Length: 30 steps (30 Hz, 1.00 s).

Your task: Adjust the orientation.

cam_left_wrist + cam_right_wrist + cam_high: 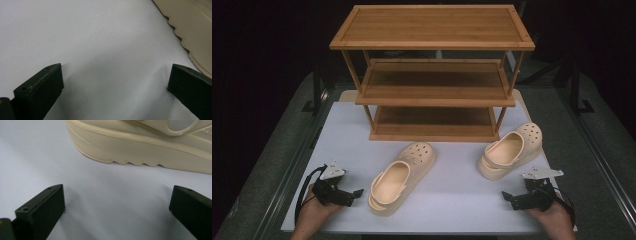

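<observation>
High view – tabletop: a pale grey-white tabletop (452,195) carries everything.
High view – rack: a three-tier wooden shoe rack (434,75) stands at the far middle, its shelves bare.
High view – left clog: a cream clog (402,177) lies near the middle, toe pointing far-right, heel toward me.
High view – right clog: a second cream clog (511,149) sits to the right, just in front of the rack's right foot, well apart from the first.
High view – my left gripper: my left gripper (356,195) rests low at the near left in my left hand (314,210), just beside the left clog's heel, not touching it.
High view – my right gripper: my right gripper (508,198) sits at the near right in my right hand (552,217), near the right clog's heel.
Left gripper view – fingers: my two black fingers (41,88) stand wide apart over bare tabletop – grasping nothing; the clog's ridged sole edge (195,32) is at the upper right.
Right gripper view – fingers: my fingers (42,207) are spread wide and released – the clog's thick sole (140,147) lies just beyond them.
</observation>
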### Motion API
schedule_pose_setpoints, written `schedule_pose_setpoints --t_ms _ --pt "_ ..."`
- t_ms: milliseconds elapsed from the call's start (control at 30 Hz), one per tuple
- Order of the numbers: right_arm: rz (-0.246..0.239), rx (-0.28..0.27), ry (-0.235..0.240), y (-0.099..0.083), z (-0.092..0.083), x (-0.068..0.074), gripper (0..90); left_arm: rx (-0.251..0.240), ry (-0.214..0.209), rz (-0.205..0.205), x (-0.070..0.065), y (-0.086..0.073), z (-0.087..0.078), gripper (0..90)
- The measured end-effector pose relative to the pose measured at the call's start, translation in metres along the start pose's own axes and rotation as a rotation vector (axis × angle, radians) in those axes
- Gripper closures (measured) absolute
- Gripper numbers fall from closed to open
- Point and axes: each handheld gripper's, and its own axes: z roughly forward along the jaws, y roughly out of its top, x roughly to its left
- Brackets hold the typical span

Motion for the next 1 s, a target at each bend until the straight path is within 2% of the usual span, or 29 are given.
schedule_pose_setpoints --t_ms 300,633,667,767,867,933,1000 --pt "-0.002 -0.001 -0.002 0.0 0.0 0.0 0.0 -0.008 -0.013 -0.015 0.002 0.0 -0.001 0.0" --pt "-0.002 -0.001 -0.002 0.0 0.0 0.0 0.0 -0.011 -0.008 -0.011 0.001 0.0 -0.002 1.3" --pt "-0.002 0.0 -0.003 0.0 0.0 0.0 0.0 -0.017 -0.02 -0.023 0.001 0.0 -0.003 1.4" --pt "-0.002 -0.001 -0.002 0.0 0.0 0.0 0.0 -0.028 -0.034 -0.02 0.0 0.002 -0.007 8.5" --pt "-0.002 -0.001 -0.002 0.0 0.0 0.0 0.0 -0.038 -0.036 -0.017 -0.001 0.005 -0.012 9.0" --pt "-0.002 -0.001 -0.002 0.0 0.0 0.0 0.0 -0.06 -0.045 -0.019 -0.001 0.008 -0.017 14.6" --pt "-0.002 -0.001 -0.002 0.0 0.0 0.0 0.0 -0.065 -0.053 -0.02 -0.001 0.011 -0.02 14.8"
